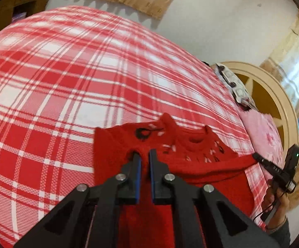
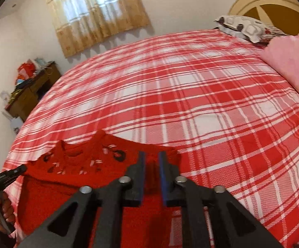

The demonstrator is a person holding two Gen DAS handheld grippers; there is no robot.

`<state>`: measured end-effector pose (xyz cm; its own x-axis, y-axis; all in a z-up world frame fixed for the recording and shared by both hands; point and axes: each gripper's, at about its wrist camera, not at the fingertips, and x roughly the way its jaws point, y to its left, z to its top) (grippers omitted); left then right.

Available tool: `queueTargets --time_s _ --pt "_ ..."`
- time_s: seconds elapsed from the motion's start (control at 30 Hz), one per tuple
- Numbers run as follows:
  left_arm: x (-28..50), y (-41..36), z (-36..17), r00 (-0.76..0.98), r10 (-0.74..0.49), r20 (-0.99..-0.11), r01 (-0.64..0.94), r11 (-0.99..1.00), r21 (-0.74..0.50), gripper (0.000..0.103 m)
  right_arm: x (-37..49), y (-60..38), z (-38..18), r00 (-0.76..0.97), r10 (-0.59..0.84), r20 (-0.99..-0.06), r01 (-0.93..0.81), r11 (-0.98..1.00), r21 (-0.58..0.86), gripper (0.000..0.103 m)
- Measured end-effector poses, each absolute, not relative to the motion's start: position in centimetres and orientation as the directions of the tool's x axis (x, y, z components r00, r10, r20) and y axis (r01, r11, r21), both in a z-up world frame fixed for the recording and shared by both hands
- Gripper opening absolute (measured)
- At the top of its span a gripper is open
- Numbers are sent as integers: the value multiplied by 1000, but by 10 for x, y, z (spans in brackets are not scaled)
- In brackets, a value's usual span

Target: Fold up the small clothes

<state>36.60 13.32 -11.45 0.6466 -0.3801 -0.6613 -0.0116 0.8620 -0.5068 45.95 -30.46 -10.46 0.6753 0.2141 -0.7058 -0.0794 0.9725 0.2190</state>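
Partly hidden, the red sweater [image 1: 201, 165] sits pinched in left fingers [image 1: 138, 165]; right fingers [image 2: 142, 165] gape.

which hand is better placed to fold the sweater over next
Left, probably: the left gripper is shut on the sweater, while the right gripper stands open at its edge and must grip first.

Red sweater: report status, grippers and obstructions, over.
Left gripper shut on red sweater. Right gripper open over the sweater's edge. Sweater half folded on plaid bedspread. Nothing in the way.
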Motion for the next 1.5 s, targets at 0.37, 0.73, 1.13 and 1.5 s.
queueTargets --time_s 0.37,0.73,1.13,1.5 --pt "323 138 -107 692 -202 -693 -44 947 -320 68 427 -247 -121 534 320 -783 -300 937 179 65" --pt "318 116 -126 648 -163 -744 -42 968 -249 69 445 -235 -127 548 284 -787 -232 955 183 65" --pt "243 123 -120 699 -148 -700 -2 978 -209 81 336 -332 -120 611 259 -748 -80 960 268 64" --pt "246 109 -147 658 -46 -751 -36 995 -92 93 322 -308 -159 544 186 -818 -113 982 149 53"
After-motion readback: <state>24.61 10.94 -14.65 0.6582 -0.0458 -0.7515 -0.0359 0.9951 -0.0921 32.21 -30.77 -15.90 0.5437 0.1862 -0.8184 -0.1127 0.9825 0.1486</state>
